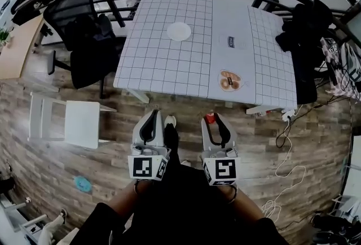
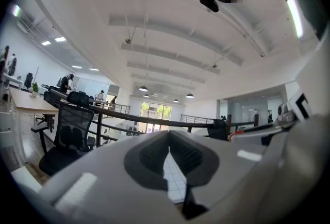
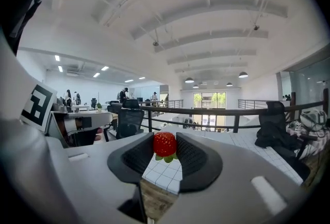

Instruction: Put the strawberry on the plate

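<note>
A red strawberry [image 3: 164, 143] with green leaves sits between the ribbed pads of my right gripper [image 3: 165, 149], which is shut on it. In the head view the strawberry [image 1: 209, 118] shows as a red spot at the tip of the right gripper [image 1: 211, 121]. My left gripper [image 1: 153, 115] is beside it, holding nothing. Its jaws [image 2: 169, 146] meet at the tips. Both grippers hang over the wooden floor, short of the table's near edge. The white plate [image 1: 179, 31] lies further back on the grid-patterned table [image 1: 163, 66], left of its middle.
A flat picture of pastries [image 1: 230, 81] and a small card [image 1: 232, 42] lie on the table's right half. A black office chair [image 1: 79, 29] stands at the left, dark clothing [image 1: 304, 35] at the right corner. A white stool [image 1: 82, 122] and cables [image 1: 287, 153] are on the floor.
</note>
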{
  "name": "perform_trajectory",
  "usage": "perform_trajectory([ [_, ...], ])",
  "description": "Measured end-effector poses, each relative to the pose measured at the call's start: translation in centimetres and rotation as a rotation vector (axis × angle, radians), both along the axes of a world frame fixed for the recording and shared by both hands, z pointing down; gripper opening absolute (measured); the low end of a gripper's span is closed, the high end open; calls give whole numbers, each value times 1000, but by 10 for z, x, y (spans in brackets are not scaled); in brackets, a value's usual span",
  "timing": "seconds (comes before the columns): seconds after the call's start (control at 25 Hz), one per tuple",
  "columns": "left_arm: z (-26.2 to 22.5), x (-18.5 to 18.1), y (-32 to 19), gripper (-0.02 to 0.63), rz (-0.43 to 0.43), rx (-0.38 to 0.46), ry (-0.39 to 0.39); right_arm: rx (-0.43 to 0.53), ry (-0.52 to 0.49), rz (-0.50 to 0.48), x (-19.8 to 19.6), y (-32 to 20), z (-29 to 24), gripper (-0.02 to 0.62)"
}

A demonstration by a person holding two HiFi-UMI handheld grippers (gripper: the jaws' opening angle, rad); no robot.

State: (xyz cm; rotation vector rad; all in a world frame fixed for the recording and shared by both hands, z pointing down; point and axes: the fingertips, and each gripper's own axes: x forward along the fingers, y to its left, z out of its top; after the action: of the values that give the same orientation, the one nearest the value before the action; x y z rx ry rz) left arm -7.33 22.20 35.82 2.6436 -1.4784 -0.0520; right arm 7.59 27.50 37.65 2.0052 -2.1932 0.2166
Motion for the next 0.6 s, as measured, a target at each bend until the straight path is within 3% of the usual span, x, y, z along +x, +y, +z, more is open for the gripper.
perform_trajectory([
  [0.2,-8,-13,-53,11,-25,-25,-6,-30,4,-31,-10,-59,-9,132],
  [0.6,6,0,-161,11,-22,-43,9,-88,15,-54,2,-174,1,132],
])
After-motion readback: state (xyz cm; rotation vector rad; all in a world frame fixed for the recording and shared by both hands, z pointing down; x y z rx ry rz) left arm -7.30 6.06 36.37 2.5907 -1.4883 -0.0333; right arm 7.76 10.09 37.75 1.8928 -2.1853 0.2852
